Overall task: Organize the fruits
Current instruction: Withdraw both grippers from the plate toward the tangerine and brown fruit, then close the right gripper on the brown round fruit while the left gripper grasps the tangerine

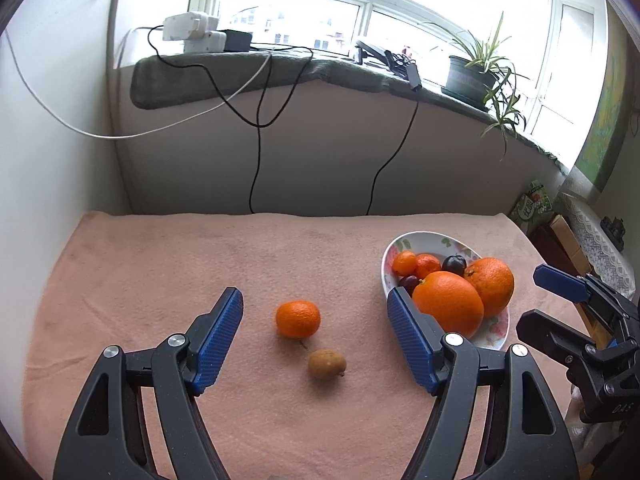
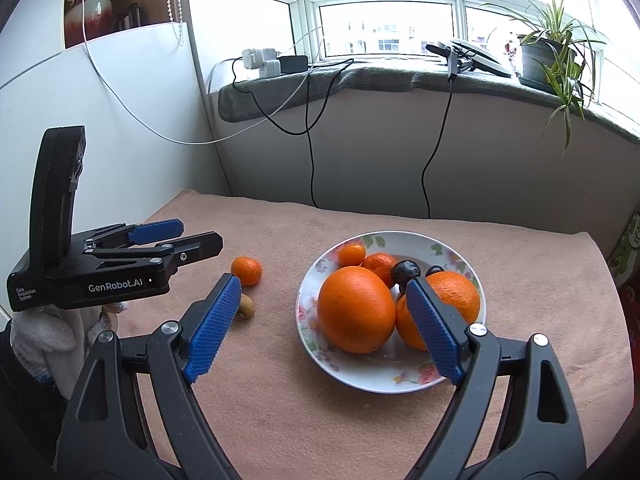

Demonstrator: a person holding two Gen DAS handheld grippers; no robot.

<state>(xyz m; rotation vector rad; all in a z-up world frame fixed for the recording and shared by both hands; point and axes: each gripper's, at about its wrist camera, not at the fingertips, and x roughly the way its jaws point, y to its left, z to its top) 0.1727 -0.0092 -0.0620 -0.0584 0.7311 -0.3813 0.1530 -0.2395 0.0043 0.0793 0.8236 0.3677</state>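
Observation:
A small tangerine (image 1: 298, 319) and a brown kiwi-like fruit (image 1: 327, 364) lie side by side on the pink cloth. My left gripper (image 1: 314, 294) hovers over them, open, its blue pads touching nothing. To their right, a flowered plate (image 1: 424, 236) holds two big oranges (image 1: 448, 306), small tangerines and dark plums. In the right wrist view my right gripper (image 2: 324, 282) is open above that plate (image 2: 360, 380), framing the largest orange (image 2: 356, 308) without touching it. The loose tangerine (image 2: 246, 270) and brown fruit (image 2: 247, 306) show at the left, below the left gripper (image 2: 200, 234).
The pink cloth (image 1: 160, 272) covers the table, which ends at a white wall on the left and a low wall behind. Black and white cables (image 1: 256, 152) hang from the windowsill, which carries chargers and a potted plant (image 1: 476, 76). A gloved hand (image 2: 40, 340) holds the left gripper.

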